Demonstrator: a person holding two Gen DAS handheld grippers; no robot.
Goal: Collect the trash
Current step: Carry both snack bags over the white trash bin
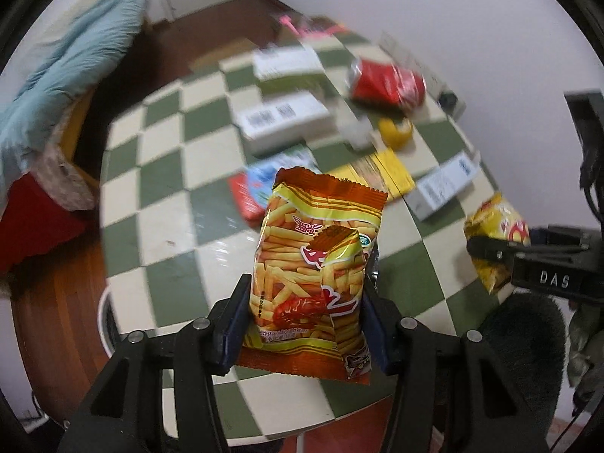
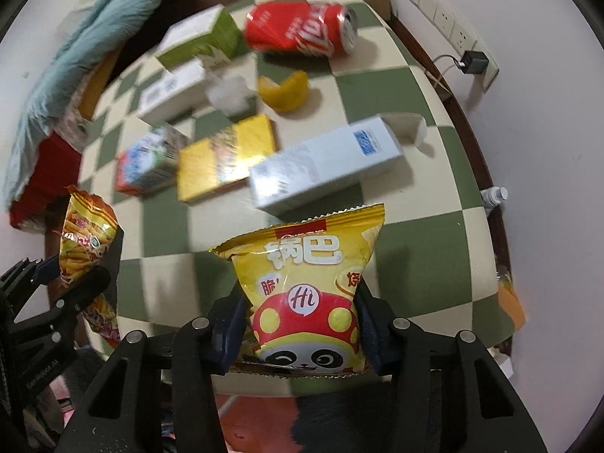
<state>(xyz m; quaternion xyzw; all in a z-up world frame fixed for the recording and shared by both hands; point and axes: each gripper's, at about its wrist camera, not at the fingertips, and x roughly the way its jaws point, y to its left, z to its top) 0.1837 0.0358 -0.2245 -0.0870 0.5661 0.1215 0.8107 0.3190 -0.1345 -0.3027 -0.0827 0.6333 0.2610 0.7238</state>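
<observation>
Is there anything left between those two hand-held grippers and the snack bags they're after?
No. The left hand-held gripper already clamps the orange fries bag, and the right hand-held gripper clamps the yellow panda bag. No trash bin is in view.

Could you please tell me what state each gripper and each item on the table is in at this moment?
left gripper: shut on the orange snack bag, held off the table.
right gripper: shut on the yellow snack bag, also lifted.
red soda can: lying on its side.
white carton: lying flat, end flap open.
yellow box: lying flat.
orange peel: loose on the checkered table.
</observation>
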